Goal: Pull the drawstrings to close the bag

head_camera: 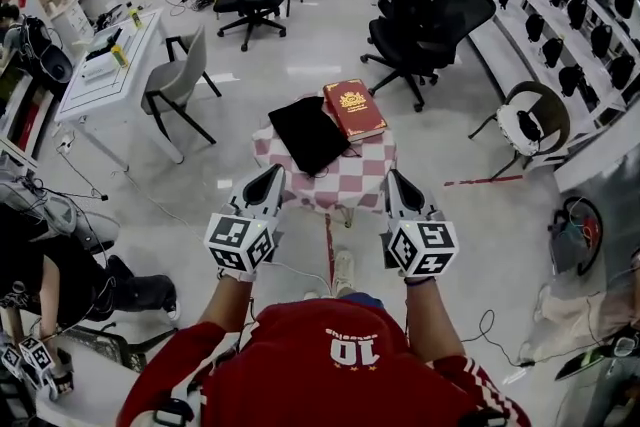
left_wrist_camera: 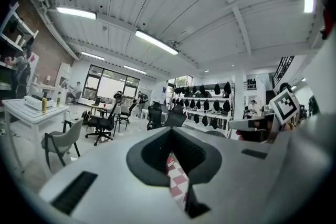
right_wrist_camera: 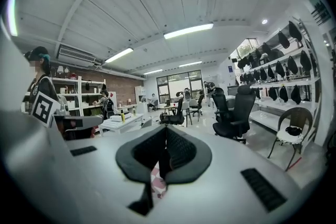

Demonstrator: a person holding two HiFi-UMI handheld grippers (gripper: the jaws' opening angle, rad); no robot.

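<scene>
Office room; the red shirt (head_camera: 340,370) reads "10". The black bag (head_camera: 308,133) lies on the checkered tabletop (head_camera: 352,181), mid-frame, above left tool (head_camera: 264,179) and right tool (head_camera: 398,181), both pressed together.

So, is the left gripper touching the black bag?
Apart. In the head view, checkered tablecloth shows between the left gripper and the black bag; the gripper's shut jaws hold nothing.
</scene>
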